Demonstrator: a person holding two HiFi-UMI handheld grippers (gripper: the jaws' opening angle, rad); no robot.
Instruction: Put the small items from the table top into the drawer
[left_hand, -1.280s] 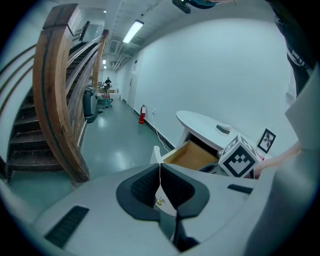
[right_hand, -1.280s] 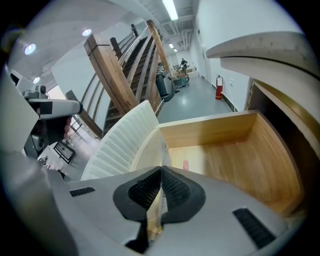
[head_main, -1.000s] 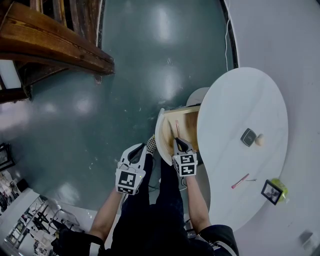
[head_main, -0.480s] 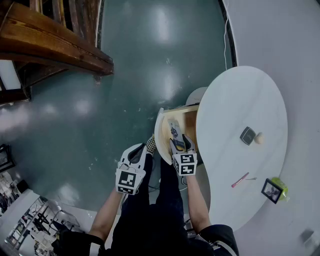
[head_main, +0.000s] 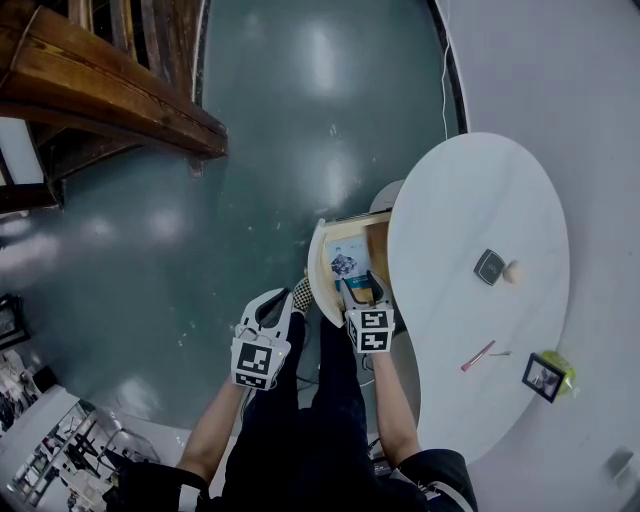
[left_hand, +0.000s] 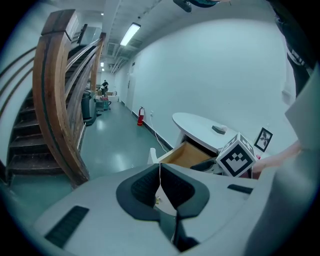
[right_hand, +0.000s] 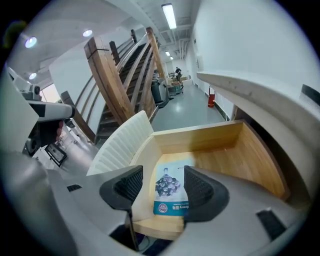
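Observation:
The wooden drawer (head_main: 378, 247) stands pulled out from under the white oval table (head_main: 470, 200). A teal and white packet (right_hand: 171, 192) lies flat on the drawer floor, also visible in the head view as the packet (head_main: 347, 265). My right gripper (head_main: 362, 292) hovers just above it; its jaws have just been opening and now stand open, with the packet below the gap, untouched. My left gripper (head_main: 272, 308) hangs shut and empty to the left of the drawer, over the floor. On the table remain a dark square item (head_main: 489, 266), a beige egg-shaped thing (head_main: 513, 271) and a pink stick (head_main: 478, 356).
A small photo frame (head_main: 543, 377) with something green behind it stands near the table's right edge. A wooden staircase (head_main: 110, 90) fills the upper left. The drawer's white ribbed front (right_hand: 120, 145) faces me. Glossy green floor (head_main: 200, 250) lies to the left.
The right gripper, shut over the drawer a second ago, has opened, and the packet now lies flat in the drawer. The left gripper has not moved.

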